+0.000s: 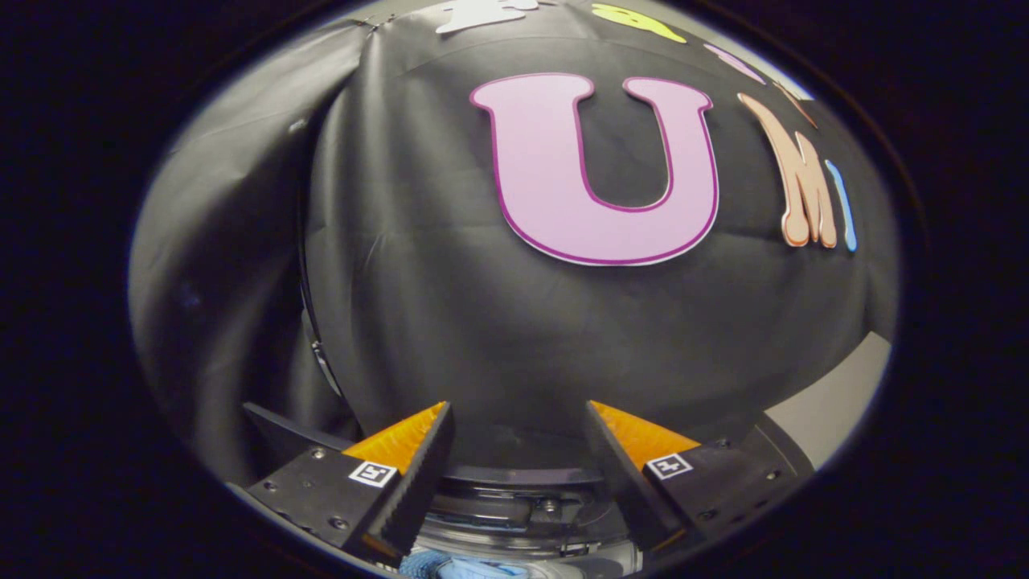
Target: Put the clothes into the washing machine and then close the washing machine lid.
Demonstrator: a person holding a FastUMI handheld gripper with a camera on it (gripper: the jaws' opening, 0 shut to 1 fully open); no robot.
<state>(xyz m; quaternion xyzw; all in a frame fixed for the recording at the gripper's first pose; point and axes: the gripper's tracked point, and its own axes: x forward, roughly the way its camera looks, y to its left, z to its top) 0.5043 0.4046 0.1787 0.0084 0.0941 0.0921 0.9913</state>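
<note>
Gripper (518, 418) fingers stand well apart with nothing between them, raised and looking at the booth's black wall rather than down at the work. Low between the finger bases, close under the gripper, a scrap of blue cloth (450, 567) shows; it is most likely the clothes, though too little is seen to tell whether it lies inside the washer or beside it. Just beyond the cloth, and also between the fingers, runs the round rim of the washer (522, 503), with a small metal fitting at its back edge, perhaps the lid's hinge. The lid itself cannot be made out.

Judging by this, the step in hand is either fetching the cloth or reaching for the lid. Done well, the gripper tips down first so the rim and cloth come into plain sight, then goes in with fingers wide, taking a full bunch of cloth and keeping clear of the rim's edge.
</note>
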